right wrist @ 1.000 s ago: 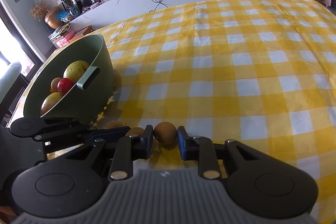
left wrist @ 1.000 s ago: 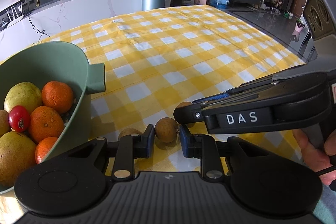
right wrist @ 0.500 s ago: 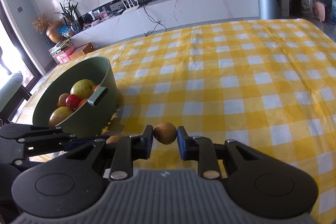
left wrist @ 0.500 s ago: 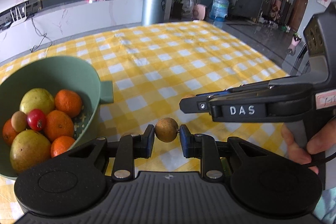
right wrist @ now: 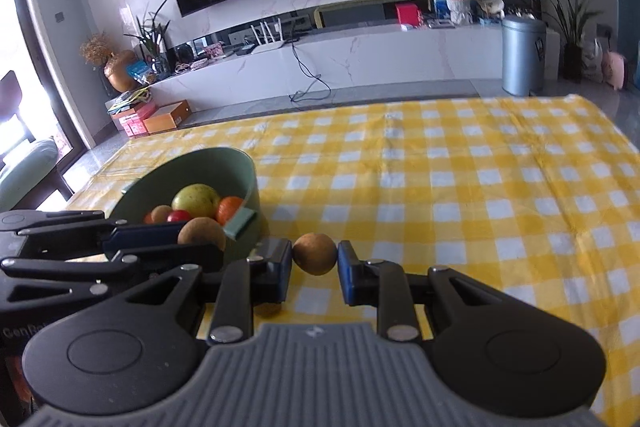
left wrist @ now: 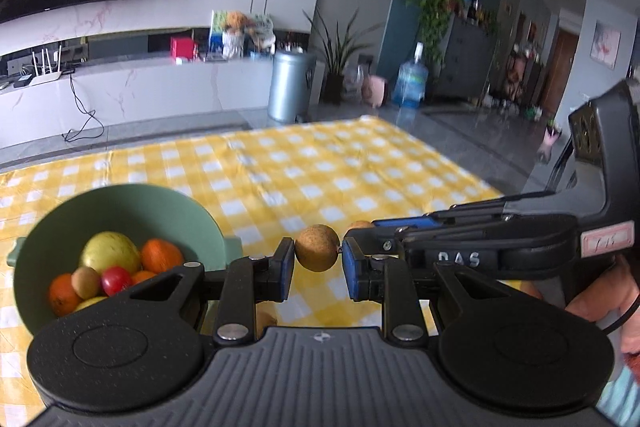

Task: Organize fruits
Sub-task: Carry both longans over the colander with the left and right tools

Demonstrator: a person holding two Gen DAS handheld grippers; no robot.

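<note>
My left gripper [left wrist: 317, 263] is shut on a small round brown fruit [left wrist: 317, 247] and holds it above the table, right of the green bowl [left wrist: 188, 213]. The bowl holds oranges, a yellow-green fruit [left wrist: 110, 253], a red tomato [left wrist: 116, 279] and a small brown fruit. My right gripper [right wrist: 314, 267] is shut on another brown fruit [right wrist: 315, 253], also lifted. In the right wrist view the left gripper [right wrist: 160, 247] sits at the left with its fruit [right wrist: 201, 234] in front of the bowl [right wrist: 224, 163]. One more brown fruit [right wrist: 267, 309] lies on the cloth below.
The table wears a yellow and white checked cloth [right wrist: 460, 187]. The right gripper's body [left wrist: 500, 247] and the hand holding it [left wrist: 600, 299] are close on the right of the left wrist view. Beyond the table are a TV wall, a counter and a grey bin [right wrist: 522, 57].
Both grippers have closed on a brown fruit each and lifted them off the cloth. The bowl now lies lower and farther in both views.
</note>
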